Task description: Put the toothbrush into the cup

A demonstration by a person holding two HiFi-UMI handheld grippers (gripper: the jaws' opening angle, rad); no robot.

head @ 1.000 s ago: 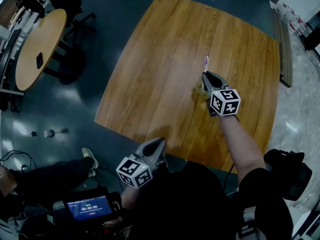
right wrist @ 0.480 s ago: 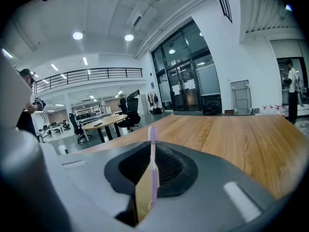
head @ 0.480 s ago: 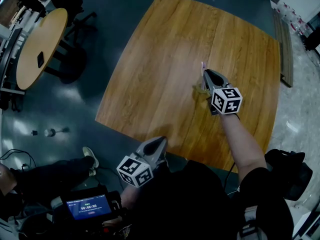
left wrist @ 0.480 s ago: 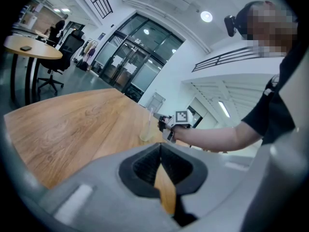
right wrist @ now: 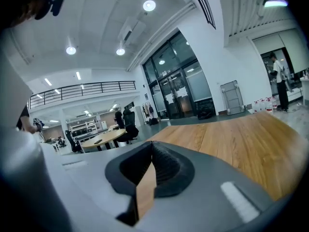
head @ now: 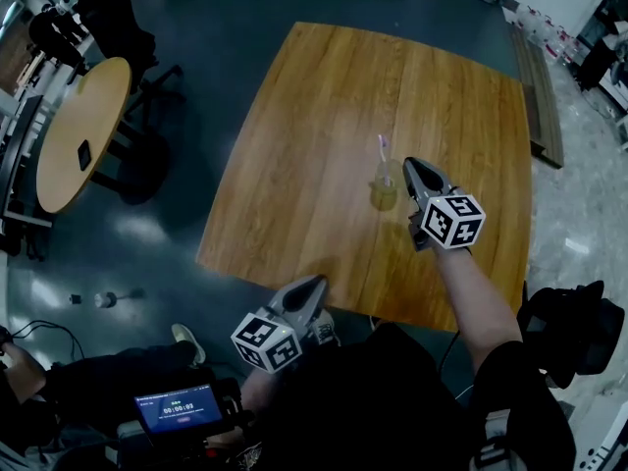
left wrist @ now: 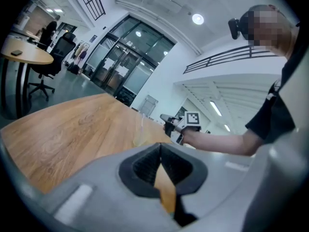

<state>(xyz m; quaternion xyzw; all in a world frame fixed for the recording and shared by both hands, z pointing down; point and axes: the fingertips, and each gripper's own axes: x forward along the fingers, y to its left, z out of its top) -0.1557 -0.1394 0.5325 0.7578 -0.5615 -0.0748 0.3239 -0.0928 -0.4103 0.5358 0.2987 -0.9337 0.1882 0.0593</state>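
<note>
Toothbrush stands upright in clear cup, mid tabletop; task appears complete, w/ nothing left to do. R gripper is just beside cup, jaws pressed together, empty. L gripper is at near tabletop edge, likewise closed on nothing.

The left gripper, jaws together, faces the cup holding the toothbrush.

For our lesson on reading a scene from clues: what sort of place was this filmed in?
Probably an open-plan office or lab hall: a round table with an office chair near the big wooden table, tall glass doors, and a railed upper gallery under a high ceiling.
</note>
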